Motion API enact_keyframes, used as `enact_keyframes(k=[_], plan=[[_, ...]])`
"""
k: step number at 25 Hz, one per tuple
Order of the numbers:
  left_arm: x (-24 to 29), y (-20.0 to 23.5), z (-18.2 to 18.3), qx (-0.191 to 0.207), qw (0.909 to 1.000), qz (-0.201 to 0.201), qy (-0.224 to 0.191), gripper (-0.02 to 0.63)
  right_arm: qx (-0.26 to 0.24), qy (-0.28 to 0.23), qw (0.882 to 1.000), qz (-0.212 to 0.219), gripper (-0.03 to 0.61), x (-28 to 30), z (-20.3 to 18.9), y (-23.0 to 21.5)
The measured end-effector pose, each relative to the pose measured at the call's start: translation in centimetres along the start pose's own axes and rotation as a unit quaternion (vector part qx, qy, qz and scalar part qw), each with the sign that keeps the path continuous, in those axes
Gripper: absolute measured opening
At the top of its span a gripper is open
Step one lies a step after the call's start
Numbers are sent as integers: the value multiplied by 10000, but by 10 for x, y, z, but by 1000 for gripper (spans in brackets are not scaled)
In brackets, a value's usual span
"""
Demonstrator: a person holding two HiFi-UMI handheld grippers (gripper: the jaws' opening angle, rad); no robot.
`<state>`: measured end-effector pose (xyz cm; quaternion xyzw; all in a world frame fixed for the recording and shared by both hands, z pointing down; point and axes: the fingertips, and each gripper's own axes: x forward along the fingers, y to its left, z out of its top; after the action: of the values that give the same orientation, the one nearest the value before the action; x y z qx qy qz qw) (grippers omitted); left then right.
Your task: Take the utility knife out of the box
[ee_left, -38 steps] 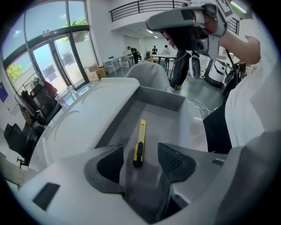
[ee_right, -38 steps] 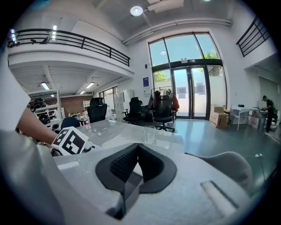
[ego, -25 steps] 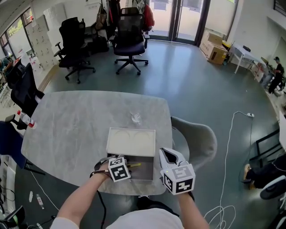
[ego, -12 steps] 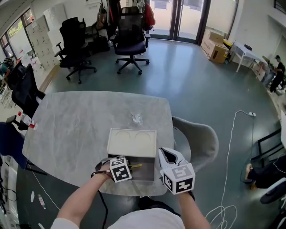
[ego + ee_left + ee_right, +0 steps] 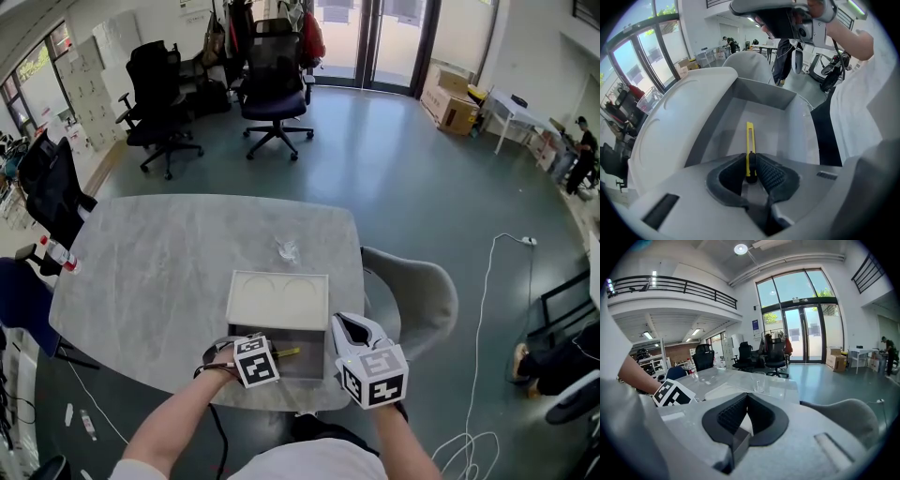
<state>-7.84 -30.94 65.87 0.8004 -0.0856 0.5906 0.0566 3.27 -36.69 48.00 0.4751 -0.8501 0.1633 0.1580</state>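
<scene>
A yellow utility knife (image 5: pixel 749 140) lies lengthwise on the floor of an open grey box (image 5: pixel 797 136), and it shows as a yellow sliver (image 5: pixel 285 351) in the head view. My left gripper (image 5: pixel 751 171) points steeply down into the box (image 5: pixel 305 364), its jaws closing, and the dark pads now press on the near end of the knife. The left gripper (image 5: pixel 257 351) is mostly under its marker cube in the head view. My right gripper (image 5: pixel 341 324) stands at the box's right wall. In the right gripper view the right gripper (image 5: pixel 745 422) has its pads pinched on that wall's thin edge.
The box's white lid (image 5: pixel 277 298) lies open behind the tray on the marble table (image 5: pixel 169 262). A clear glass (image 5: pixel 287 249) stands beyond the lid. A grey chair (image 5: pixel 417 291) is tucked at the table's right edge. Office chairs and a floor cable (image 5: pixel 478 309) lie farther off.
The left gripper's jaws have come together around the knife's near end. Both hands and the box stay where they were.
</scene>
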Motion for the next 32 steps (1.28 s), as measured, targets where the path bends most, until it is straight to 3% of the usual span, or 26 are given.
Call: enact_keyframes(k=[18,27,32], plan=[[-36,0,-4,-138,9963,769,-355,61,-8,-92,9999,-68,5,-22,-1,17],[-71,4,-9,-477,9872,1320,-752,61,-76,-149,9998,-99,5,-39,0,32],[-91,3,-8,-677,9779,1641,-1103,61,-123,-207,9996,-121,5,-48,-4,41]])
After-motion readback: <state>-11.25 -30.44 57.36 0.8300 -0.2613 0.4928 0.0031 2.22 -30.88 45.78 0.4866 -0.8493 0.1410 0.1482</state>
